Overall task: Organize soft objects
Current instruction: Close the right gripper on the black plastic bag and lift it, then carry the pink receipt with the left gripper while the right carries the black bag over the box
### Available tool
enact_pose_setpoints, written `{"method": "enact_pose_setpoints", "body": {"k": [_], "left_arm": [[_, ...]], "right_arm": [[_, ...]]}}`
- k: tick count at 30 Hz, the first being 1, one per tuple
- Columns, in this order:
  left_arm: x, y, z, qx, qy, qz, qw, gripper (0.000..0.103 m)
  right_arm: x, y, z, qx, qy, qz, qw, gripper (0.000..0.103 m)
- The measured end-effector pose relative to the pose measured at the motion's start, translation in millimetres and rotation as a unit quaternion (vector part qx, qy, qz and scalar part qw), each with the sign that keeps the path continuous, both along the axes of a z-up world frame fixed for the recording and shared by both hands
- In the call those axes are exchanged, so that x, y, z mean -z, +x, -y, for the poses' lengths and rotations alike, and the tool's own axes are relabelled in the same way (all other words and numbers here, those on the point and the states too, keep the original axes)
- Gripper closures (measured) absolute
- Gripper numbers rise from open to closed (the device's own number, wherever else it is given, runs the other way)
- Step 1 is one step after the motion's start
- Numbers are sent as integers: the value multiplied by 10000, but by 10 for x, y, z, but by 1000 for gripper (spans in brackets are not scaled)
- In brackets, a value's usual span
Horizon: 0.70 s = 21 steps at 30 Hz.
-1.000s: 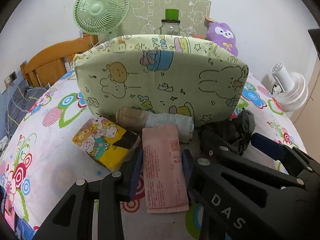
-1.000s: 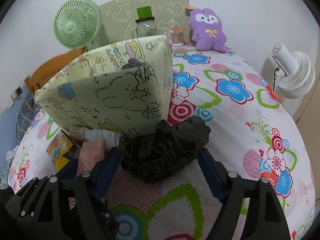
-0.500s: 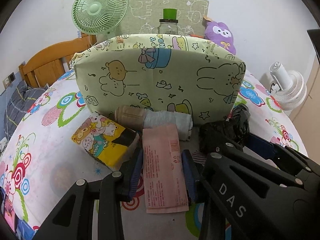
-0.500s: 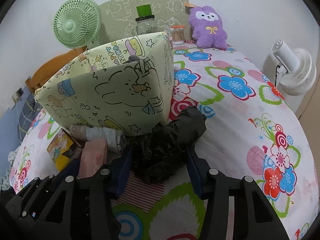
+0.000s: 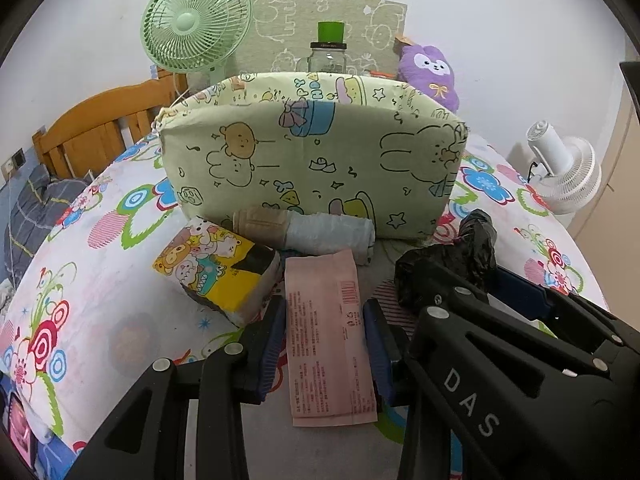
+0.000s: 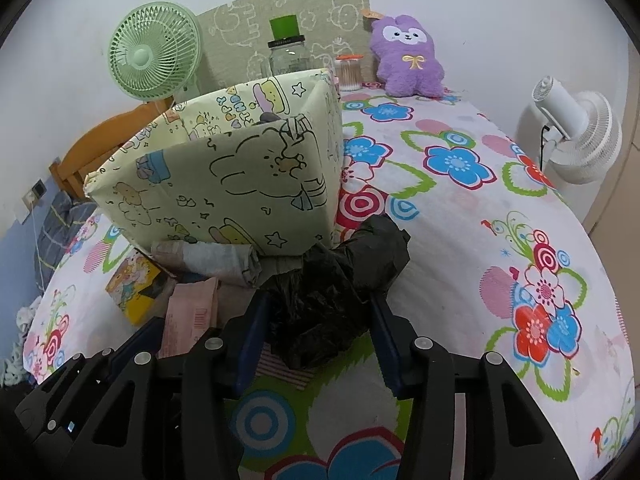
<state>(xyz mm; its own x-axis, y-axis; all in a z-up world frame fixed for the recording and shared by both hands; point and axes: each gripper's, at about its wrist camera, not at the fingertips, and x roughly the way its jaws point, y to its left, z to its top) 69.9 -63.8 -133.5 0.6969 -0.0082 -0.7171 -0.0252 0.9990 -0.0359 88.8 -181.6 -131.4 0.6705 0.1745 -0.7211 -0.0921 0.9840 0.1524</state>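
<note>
Two grippers work low in the frames over a flower-printed bedsheet (image 6: 460, 240). In the left wrist view, the left gripper (image 5: 325, 330) has its blue-padded fingers (image 5: 272, 344) pressed against the long edges of a flat pink packet (image 5: 326, 336), clenched on it at lower centre; the packet runs lengthwise between them and lies on the sheet. In the right wrist view, the right gripper (image 6: 316, 340) straddles a crumpled black plastic bag (image 6: 332, 292) at lower centre; its left finger touches the bag, while whether the right finger presses it cannot be told, so a firm grasp is uncertain. The same gripper's black frame fills the lower right of the left wrist view, beside the packet.

Just left of the pink packet, touching its upper corner, sits a soft pack printed with cartoon bears (image 5: 218, 268). Above the packet, a rolled beige and grey cloth (image 5: 304, 228) lies crosswise against the foot of a pale green fabric storage box (image 5: 312, 160) with bunny and bear drawings, which stands upright and open-topped at mid frame. The black bag lies by the box's right corner.

Behind the box, toward the top of the frame, stand a green desk fan (image 5: 196, 28) at upper left, a glass jar with a green lid (image 6: 288, 52), and a purple plush toy (image 6: 406, 56) at upper right. A white fan (image 6: 576, 132) stands at the right edge, and a wooden headboard (image 5: 96, 128) at the left.
</note>
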Motion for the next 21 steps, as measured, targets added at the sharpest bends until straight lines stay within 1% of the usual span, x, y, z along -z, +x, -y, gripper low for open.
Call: {"method": "enact_pose_setpoints", "body": {"k": [16,21], "left_arm": [[-256,-209,-61,108,-32,324,9994,63],[-353,-247,-99,149,-30,414,9990,63]], "right_arm": [[-288,-237,-59,105,17,319,9994,51],[-403,-294,-105,150,-51,439,9989,51]]}}
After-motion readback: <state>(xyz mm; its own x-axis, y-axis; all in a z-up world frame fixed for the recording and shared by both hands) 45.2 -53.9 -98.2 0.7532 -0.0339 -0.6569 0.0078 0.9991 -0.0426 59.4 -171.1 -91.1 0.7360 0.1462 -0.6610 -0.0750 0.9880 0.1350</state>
